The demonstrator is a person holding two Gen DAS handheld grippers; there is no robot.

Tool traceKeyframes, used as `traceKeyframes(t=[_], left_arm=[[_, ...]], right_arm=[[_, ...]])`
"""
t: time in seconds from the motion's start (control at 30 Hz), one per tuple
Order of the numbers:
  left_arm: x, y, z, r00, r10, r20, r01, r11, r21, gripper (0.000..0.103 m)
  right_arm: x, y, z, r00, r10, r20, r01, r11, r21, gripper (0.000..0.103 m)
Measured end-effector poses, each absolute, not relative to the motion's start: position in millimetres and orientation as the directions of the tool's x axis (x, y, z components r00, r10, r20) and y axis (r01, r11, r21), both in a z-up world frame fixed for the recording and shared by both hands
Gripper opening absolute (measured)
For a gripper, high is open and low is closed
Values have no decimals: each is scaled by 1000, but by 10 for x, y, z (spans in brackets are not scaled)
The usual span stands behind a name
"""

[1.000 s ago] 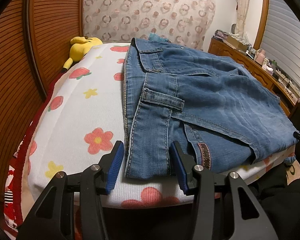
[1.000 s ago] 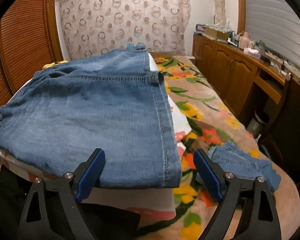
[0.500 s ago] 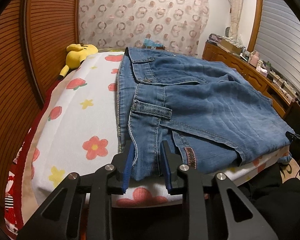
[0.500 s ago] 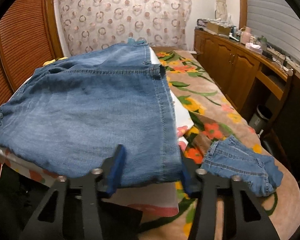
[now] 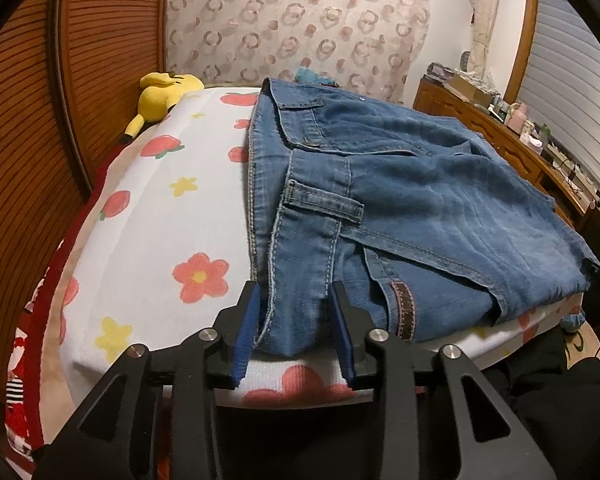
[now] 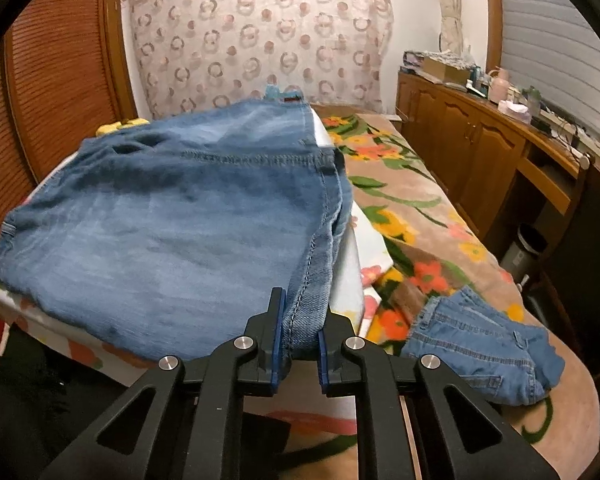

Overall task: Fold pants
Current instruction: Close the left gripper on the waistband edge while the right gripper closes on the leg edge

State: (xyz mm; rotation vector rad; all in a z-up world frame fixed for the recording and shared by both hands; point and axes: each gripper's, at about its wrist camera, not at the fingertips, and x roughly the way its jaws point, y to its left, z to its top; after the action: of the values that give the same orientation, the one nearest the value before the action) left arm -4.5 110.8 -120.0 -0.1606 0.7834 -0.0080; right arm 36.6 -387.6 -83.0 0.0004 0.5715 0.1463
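**Now at the near edge of the jeans, one gripper per corner**

Lying flat and folded across a white cover (image 5: 140, 240) printed with red flowers and strawberries: the jeans (image 5: 440, 208), waistband and belt loops toward the left, smoother denim toward the right. Near edge hanging slightly over the front of the cover.

Left gripper (image 5: 294, 336) astride the waistband corner – jaws at a narrow-to-middling gap and opening, with bunched denim filling the space between the blue pads and touching both. Fabric there standing up a little between the fingers rather than lying flat.

Right gripper (image 6: 300, 344) on the opposite near corner, along the stitched side seam – jaws almost together and closing, clamped on a thick fold of the jeans, the seam rising out of the pads toward the far end.

Beyond the left side of the jeans, a yellow plush toy (image 5: 160, 92) at the far end of the cover, well apart from the denim. To the right, lower down, a brown floral blanket (image 6: 420, 216) with a separate small denim piece (image 6: 480, 356) crumpled on it, not touching the jeans. Further right, a wooden cabinet (image 6: 480, 152) with clutter on top.
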Motion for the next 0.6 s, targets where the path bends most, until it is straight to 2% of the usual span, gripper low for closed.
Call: traceKeyframes(t=[0.23, 0.6], left_arm=[[-66, 1132, -1180, 714, -74, -697, -49, 987, -155, 39], [-127, 1219, -1150, 706, -74, -705, -44, 988, -148, 39]], right_arm=[[293, -3817, -740, 850, 170, -499, -180, 983, 29, 13], [349, -3770, -781, 842, 167, -514, -189, 982, 10, 13]])
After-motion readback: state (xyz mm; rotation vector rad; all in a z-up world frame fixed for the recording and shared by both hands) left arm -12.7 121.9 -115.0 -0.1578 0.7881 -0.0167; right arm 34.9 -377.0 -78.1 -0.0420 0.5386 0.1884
